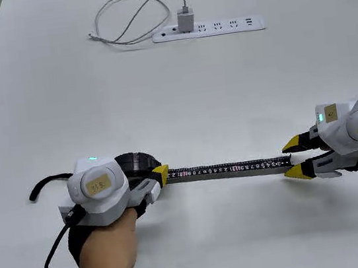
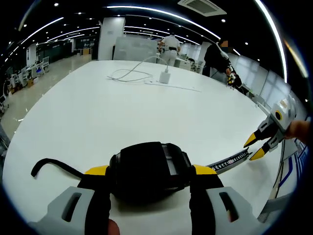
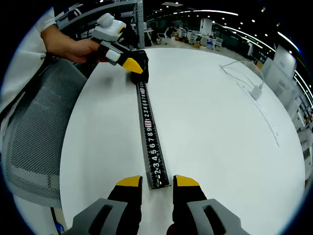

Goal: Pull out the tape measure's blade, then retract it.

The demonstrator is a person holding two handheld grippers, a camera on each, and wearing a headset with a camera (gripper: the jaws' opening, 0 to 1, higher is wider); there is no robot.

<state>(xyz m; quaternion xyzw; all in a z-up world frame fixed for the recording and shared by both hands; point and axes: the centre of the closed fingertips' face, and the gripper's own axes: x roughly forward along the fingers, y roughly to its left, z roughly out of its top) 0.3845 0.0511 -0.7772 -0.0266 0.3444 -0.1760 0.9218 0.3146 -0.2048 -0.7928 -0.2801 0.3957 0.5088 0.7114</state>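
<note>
Right hand-held gripper [image 3: 156,182] — jaws apart around blade [image 3: 150,142].

Table [image 1: 228,100]: white, smooth, matt; faint sheen from ceiling lights.
Case [image 2: 149,169]: black plastic, matt.
Blade [image 3: 150,142]: dark, thin, satin finish; pale printed numerals.
Strap [image 2: 49,164]: black, dull, looks like cloth.
Fingers [image 3: 129,182]: yellow tips of smooth plastic; grey matt plastic behind them.
Power strip [image 1: 217,28]: white plastic, smooth.
Chair [image 3: 34,147]: grey open mesh cloth.
</note>
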